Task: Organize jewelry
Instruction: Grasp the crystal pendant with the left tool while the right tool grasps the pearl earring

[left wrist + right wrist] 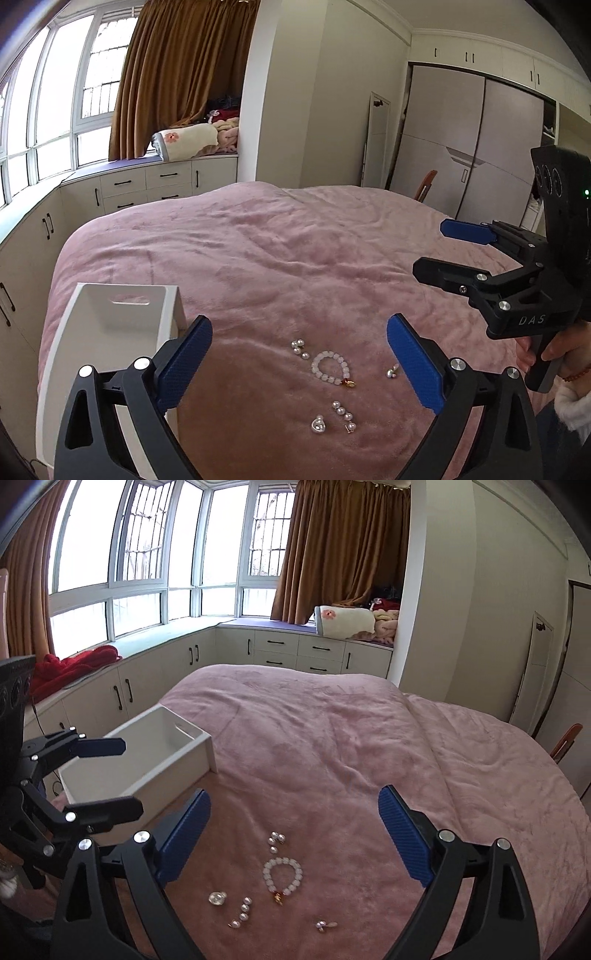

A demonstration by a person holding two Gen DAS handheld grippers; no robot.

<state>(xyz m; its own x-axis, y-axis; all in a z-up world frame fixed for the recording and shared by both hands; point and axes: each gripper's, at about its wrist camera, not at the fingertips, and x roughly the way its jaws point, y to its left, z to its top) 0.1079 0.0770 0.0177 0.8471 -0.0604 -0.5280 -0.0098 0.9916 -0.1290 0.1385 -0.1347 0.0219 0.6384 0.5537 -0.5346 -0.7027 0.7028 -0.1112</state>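
1. Both gripper bodies run off the frame bottoms; the small earrings' (391,372) details stay unclear.
2. A pink bedspread (258,258) carries a pearl bracelet (331,368) at 6 o'clock and a white box (110,332) at 8 o'clock.
3. The right gripper (436,251), marked "DAS", and the left gripper (299,365) gape wide, empty.

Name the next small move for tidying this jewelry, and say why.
Probably lower the left gripper onto the bead bracelet and close on it. Both it and the right gripper are open and empty, all the jewelry lies loose on the pink blanket, and the white box beside it looks empty. The bracelet is the largest piece, lying between the left fingers.
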